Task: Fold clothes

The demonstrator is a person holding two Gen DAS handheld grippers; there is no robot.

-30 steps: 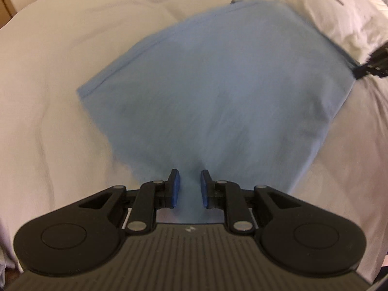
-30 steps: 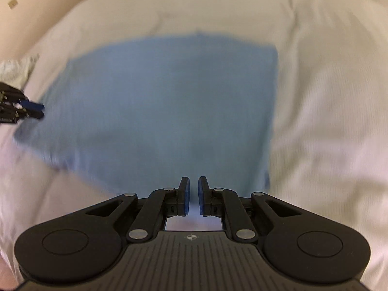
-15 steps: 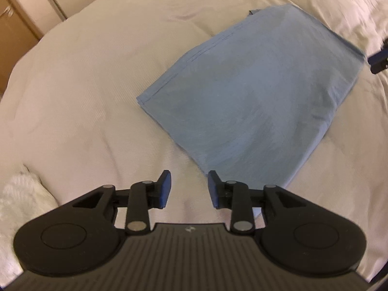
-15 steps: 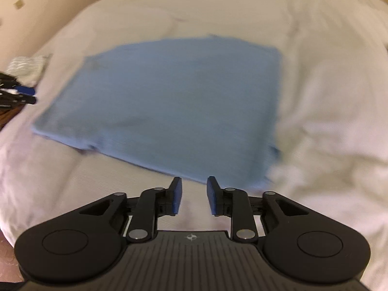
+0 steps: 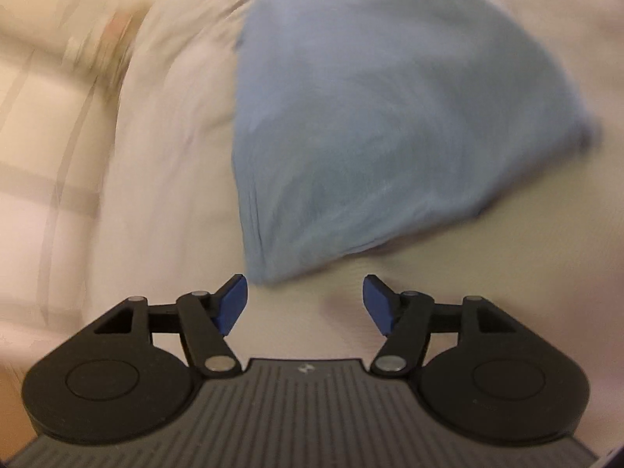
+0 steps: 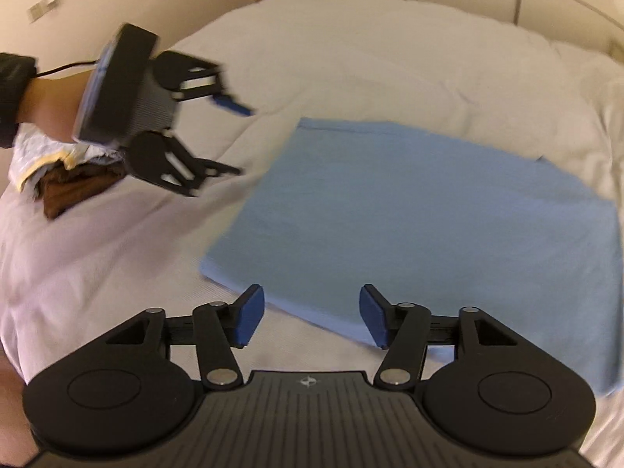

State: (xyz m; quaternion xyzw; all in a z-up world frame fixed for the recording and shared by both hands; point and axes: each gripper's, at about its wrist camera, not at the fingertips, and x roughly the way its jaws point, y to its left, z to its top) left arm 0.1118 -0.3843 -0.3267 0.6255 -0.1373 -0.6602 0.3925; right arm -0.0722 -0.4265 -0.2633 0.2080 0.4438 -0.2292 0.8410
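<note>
The left gripper (image 5: 304,304) stands with its jaws spread wide and nothing between them, its blue pads (image 5: 231,302) hanging just short of the nearest corner of the blue garment (image 5: 390,117); that view is smeared, so whether the corner touches a pad cannot be told. The right gripper (image 6: 310,319) is likewise spread and empty, its pads (image 6: 249,318) straddling the near edge of the same blue garment (image 6: 429,226) from just above, which suits either a fresh pinch on that edge or a clean let-go. Seen from the right wrist, the left gripper (image 6: 230,140) hovers off to the left above the bedcover, clear of the cloth. The garment lies flat on the white bedcover (image 6: 351,58) as a tidy, roughly four-sided packet with layered edges, so the folding looks well along, perhaps with one more fold to come. Further left, partly hidden behind the person's hand (image 6: 50,101), a small pile of other clothes (image 6: 66,179), brown and pale, sits well apart, likely set aside to keep the working patch free.
</note>
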